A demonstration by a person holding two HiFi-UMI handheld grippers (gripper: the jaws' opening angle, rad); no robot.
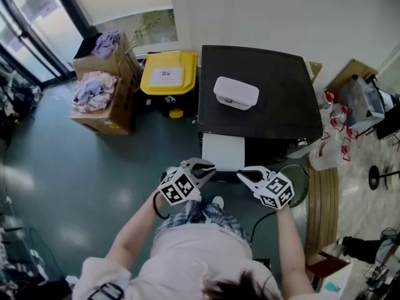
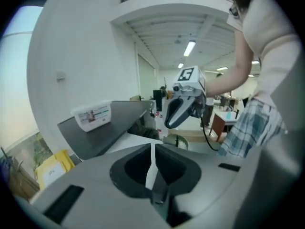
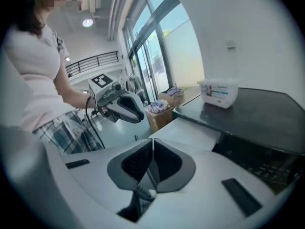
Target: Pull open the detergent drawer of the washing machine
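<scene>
The washing machine (image 1: 257, 92) has a black top with a white lidded tub (image 1: 235, 93) on it. At its front left the white detergent drawer (image 1: 223, 152) sticks out toward me. My left gripper (image 1: 209, 167) hovers just in front of the drawer, shut and holding nothing. My right gripper (image 1: 245, 175) is beside it to the right, also shut and holding nothing. In the left gripper view the jaws (image 2: 152, 147) meet, with the right gripper (image 2: 183, 106) beyond them. In the right gripper view the jaws (image 3: 152, 144) are together over the drawer (image 3: 190, 130), and the left gripper (image 3: 121, 104) shows to the left.
A yellow-lidded bin (image 1: 167, 74) stands left of the machine. Cardboard boxes with clothes (image 1: 103, 92) are further left. A round mesh item (image 1: 299, 183) and a wooden bench (image 1: 324, 199) sit to the right, with bottles and clutter (image 1: 350, 105) behind.
</scene>
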